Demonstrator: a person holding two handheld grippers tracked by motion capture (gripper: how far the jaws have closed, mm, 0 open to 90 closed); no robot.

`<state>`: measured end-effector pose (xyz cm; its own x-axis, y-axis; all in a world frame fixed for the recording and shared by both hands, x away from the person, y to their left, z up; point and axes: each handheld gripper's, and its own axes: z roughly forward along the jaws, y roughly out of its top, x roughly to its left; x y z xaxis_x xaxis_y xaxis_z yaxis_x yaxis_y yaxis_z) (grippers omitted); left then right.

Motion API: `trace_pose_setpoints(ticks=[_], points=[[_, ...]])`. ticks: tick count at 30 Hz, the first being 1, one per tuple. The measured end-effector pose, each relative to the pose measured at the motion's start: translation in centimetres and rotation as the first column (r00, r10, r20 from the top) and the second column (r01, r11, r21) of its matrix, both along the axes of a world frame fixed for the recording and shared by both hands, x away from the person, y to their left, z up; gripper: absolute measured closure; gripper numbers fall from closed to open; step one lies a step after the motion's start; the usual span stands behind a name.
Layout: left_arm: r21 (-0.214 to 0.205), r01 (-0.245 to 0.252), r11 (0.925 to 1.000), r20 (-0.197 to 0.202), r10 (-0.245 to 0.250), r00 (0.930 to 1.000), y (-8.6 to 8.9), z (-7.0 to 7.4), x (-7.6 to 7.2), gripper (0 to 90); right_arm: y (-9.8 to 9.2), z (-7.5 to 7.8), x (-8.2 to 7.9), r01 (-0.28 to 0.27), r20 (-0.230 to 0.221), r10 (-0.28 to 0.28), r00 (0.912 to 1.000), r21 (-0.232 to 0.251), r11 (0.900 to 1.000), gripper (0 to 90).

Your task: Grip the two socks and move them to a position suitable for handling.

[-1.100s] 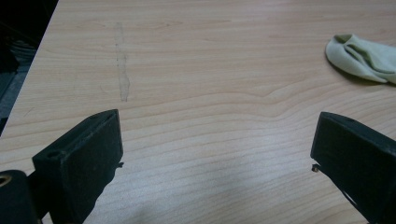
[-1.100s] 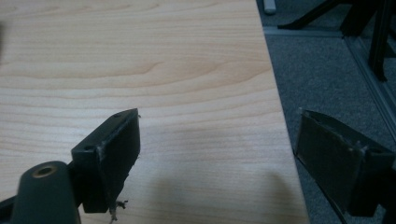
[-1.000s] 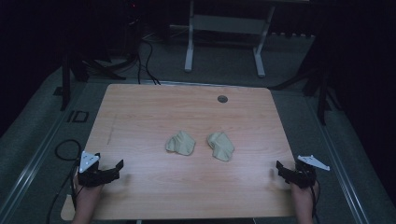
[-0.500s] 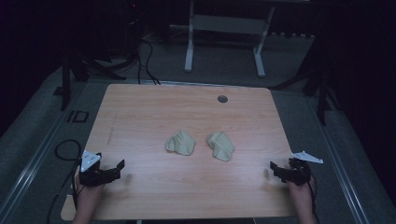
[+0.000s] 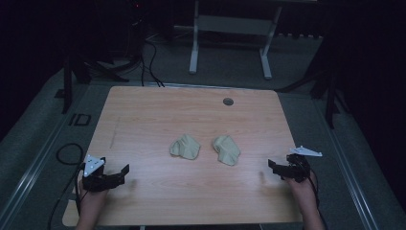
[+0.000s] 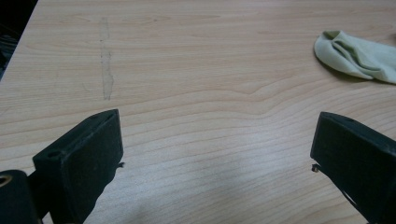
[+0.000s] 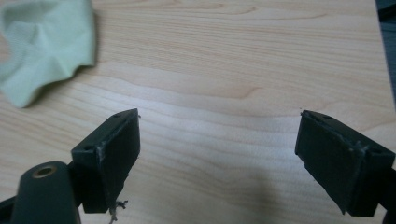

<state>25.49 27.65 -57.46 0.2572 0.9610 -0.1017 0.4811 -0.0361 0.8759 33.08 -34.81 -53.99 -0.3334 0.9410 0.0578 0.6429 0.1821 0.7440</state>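
Desk (image 5: 158, 115): light wood-grain top, set square to the room, bare over most of its surface.
Grommet (image 5: 228, 101): small dark round hole close to the desk's far edge, a little right of its middle.
Scuff mark (image 6: 106, 70): faint pale streak running front to back near the desk's left edge.
Frame (image 5: 230, 28): a pale two-legged stand on the floor beyond the far edge, perhaps another table's base; too dim to tell.
Cables (image 5: 153, 57): dark leads trailing on the grey floor past the far left corner.
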Motion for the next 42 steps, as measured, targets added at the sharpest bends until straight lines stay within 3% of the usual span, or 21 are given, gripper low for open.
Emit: trace_pose_setpoints(ticks=[9,16,17,20,21,29,42], points=[[-0.006,0.003,1.0,-0.001,-0.003,1.0,-0.1,0.0,0.0,2.3,2.8,0.5,1.6,-0.094,-0.034,0.095,0.9949,0.034,0.995,14.0],[-0.004,0.007,1.0,-0.002,-0.007,1.0,-0.1,0.0,0.0,2.3,5.3,0.9,2.8,-0.161,-0.037,0.161,0.9862,0.016,0.9869,16.0],[-0.005,0.009,0.9999,-0.002,-0.009,1.0,-0.1,0.0,0.0,2.2,6.5,1.1,3.4,-0.187,-0.04,0.188,0.9814,0.007,0.9823,17.5],[-0.004,0.009,0.9999,-0.004,-0.009,1.0,-0.1,0.0,0.0,2.2,6.8,1.2,3.5,-0.193,-0.042,0.193,0.9804,0.006,0.9813,17.7],[-0.007,0.009,0.9999,-0.004,-0.009,1.0,0.0,0.0,0.0,2.2,7.9,1.5,4.1,-0.217,-0.041,0.217,0.9753,-0.002,0.9761,17.7],[-0.007,0.014,0.9999,-0.007,-0.014,0.9999,-0.1,0.0,0.1,2.2,10.5,1.4,5.8,-0.254,-0.063,0.252,0.9657,-0.028,0.9667,18.5],[-0.012,0.021,0.9997,-0.009,-0.021,0.9997,0.0,-0.1,0.1,2.2,15.2,0.5,7.4,-0.326,-0.097,0.322,0.9419,-0.028,0.9451,22.1]])
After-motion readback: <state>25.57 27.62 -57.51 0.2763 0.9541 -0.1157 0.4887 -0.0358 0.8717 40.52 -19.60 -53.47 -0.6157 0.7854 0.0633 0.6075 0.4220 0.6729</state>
